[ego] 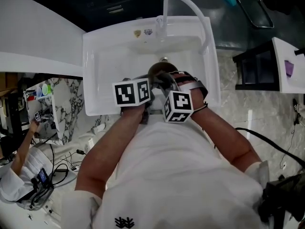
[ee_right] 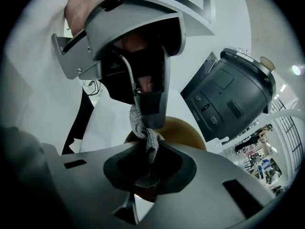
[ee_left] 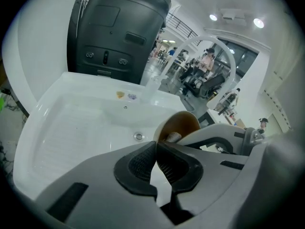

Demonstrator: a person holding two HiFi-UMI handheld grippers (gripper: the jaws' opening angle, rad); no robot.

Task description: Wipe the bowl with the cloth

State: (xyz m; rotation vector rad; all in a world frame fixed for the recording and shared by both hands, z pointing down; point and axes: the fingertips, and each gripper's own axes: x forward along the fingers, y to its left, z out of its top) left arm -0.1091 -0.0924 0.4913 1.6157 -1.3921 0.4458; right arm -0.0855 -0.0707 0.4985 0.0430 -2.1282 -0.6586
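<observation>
- Okay, nearest first: your right gripper point(ee_right: 147, 163) has its 2 pads clamped on the grey cloth point(ee_right: 148, 142). The cloth runs straight out along the jaw line, away from you.
- Agreed. The far end of that strip reaches the brown bowl point(ee_right: 183, 130), which sits just beyond your right fingertips and a little to their right.
- Your left gripper point(ee_left: 156, 149) is closed too. Its pads meet at the bowl's near rim, so I judge it is pinching the bowl, not empty.
- That grip holds the bowl tilted, mouth turned back toward you. The left gripper view shows a bit of cloth already inside it.
- So the next move turns on 1 thing: the bowl's inside lies directly ahead of your right pads. Push the cloth forward along its own length, then sweep it round the wall. Your right hand does the work, and your left only steadies.
- Farther out, the bowl is over the white sink point(ego: 109, 51), near the drain point(ee_left: 138, 136). I cannot tell whether it rests on the basin floor. The curved faucet point(ego: 190, 4) stands at the back edge, with a dark grey unit point(ee_left: 119, 27) behind it.
</observation>
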